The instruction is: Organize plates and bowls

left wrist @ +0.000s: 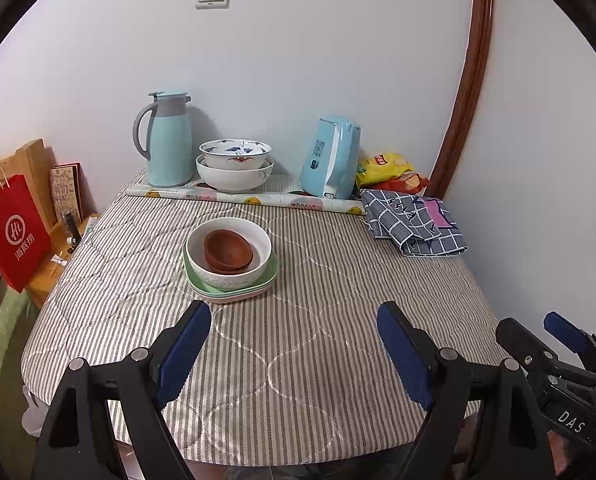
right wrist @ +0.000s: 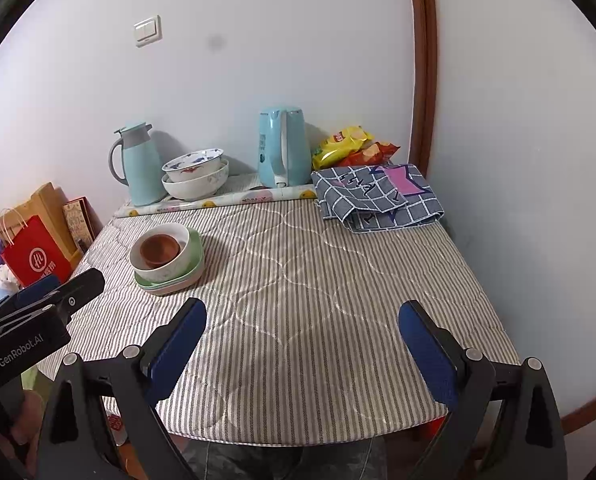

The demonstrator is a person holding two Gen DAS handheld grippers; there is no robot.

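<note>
Nearest my lens, the left hand-held gripper (left wrist: 294, 320) stands spread wide with nothing between its blue pads, over the striped quilted counter (left wrist: 318, 360). My right hand-held gripper (right wrist: 302, 316) is spread the same way and equally empty; seen from the left camera its body reads "DAS", while the left one's body, seen from the right camera, reads "GenRobot.AI".

The stack of dishes (left wrist: 230, 260) sits ahead of the left gripper, well apart from its tips and slightly left of centre: brown bowls (left wrist: 228, 250) nested in a white bowl (left wrist: 234, 276), on green and pink plates (left wrist: 234, 294). From the right gripper it lies forward and off to the left.

Two more patterned bowls (left wrist: 235, 164) are nested at the back by the wall, between a pale blue flask (left wrist: 168, 140) and a blue kettle (left wrist: 330, 158) (its label is too small to read). The red bag (left wrist: 14, 232) carries a round logo and Chinese characters. Behind the folded checked cloth (left wrist: 412, 220), snack packets (left wrist: 386, 172) are partly hidden.
</note>
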